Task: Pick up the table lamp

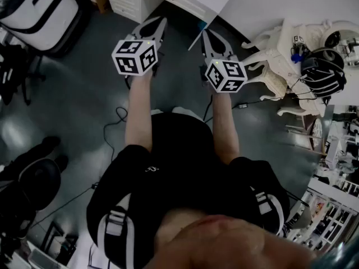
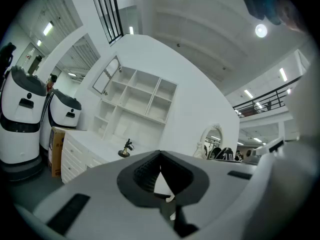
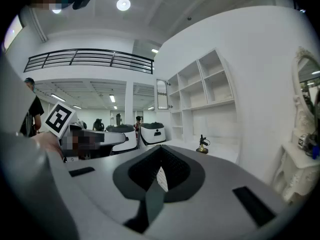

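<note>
Black short sleeves give way to two bare forearms, the left forearm (image 1: 138,122) and the right forearm (image 1: 224,129). Both are stretched straight forward from the body, roughly parallel and a little apart. Each ends under a cube of square markers. Beyond the cubes, the left tongs (image 1: 159,22) and the right tongs (image 1: 206,35) point ahead, held about level, side by side and not touching each other.

Both tongs are closed. In each gripper view the two jaws run together and meet at the tips, with nothing caught between them.

Ahead of both tongs, and well apart from them, runs a white tabletop (image 2: 102,145) with drawers below its edge. The table lamp (image 2: 126,148) stands upright on it, small and dark, on a round brass-coloured base. It is untouched. In the left gripper view it shows just left of the left tongs' tips. In the right gripper view it shows to the right of the right tongs' tips.

Farther on, behind the lamp, a white shelf unit (image 2: 135,101) with open compartments stands against the wall. Off to the far left of the left tongs stand two rounded white machines (image 2: 22,119).
</note>
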Available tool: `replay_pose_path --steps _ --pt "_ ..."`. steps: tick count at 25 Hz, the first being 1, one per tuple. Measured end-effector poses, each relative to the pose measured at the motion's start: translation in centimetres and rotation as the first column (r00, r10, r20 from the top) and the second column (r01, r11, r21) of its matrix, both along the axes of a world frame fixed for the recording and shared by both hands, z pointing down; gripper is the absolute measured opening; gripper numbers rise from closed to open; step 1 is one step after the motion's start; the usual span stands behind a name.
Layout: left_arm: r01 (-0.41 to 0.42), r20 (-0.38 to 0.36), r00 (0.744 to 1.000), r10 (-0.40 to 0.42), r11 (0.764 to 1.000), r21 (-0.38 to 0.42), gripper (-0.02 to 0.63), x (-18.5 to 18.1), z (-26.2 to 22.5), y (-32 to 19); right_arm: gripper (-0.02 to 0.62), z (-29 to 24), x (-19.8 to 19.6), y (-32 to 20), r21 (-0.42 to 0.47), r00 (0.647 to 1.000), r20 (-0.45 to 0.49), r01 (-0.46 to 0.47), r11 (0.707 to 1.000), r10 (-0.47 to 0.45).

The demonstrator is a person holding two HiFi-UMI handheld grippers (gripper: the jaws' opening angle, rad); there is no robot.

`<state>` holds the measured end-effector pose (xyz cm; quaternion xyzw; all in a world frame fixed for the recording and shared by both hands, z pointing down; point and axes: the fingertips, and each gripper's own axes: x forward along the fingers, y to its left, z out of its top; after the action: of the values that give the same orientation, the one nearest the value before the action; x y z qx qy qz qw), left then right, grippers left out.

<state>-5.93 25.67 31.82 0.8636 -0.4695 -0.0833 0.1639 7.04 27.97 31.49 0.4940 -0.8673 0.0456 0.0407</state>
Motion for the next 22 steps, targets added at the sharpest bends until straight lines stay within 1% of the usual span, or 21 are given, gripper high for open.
replay_pose_path --steps 5,11,15,19,22 --pt "-0.035 0.018 0.999 0.035 0.999 -0.002 0.009 0.9 0.1 0.0 0.017 0.4 1.0 0.4 -0.011 0.999 0.020 -0.040 0.999 0.040" --pt "-0.068 0.037 0.997 0.068 0.998 0.001 0.009 1.6 -0.2 -0.9 0.017 -0.1 1.3 -0.3 0.006 0.996 0.056 -0.071 0.997 0.070" --pt "-0.067 0.014 0.998 0.067 0.998 0.006 0.009 1.4 -0.4 -1.3 0.018 -0.5 1.1 -0.5 0.012 0.997 0.038 -0.065 0.998 0.065" --pt "-0.072 0.000 0.997 0.072 0.997 -0.003 0.009 1.9 -0.1 -1.4 0.017 -0.6 1.8 -0.6 0.006 0.997 0.027 -0.069 0.998 0.068" --pt "-0.063 -0.017 0.998 0.063 0.998 -0.017 0.009 0.7 0.6 -1.4 0.018 0.0 1.2 -0.4 -0.004 0.998 0.023 -0.059 0.998 0.059"
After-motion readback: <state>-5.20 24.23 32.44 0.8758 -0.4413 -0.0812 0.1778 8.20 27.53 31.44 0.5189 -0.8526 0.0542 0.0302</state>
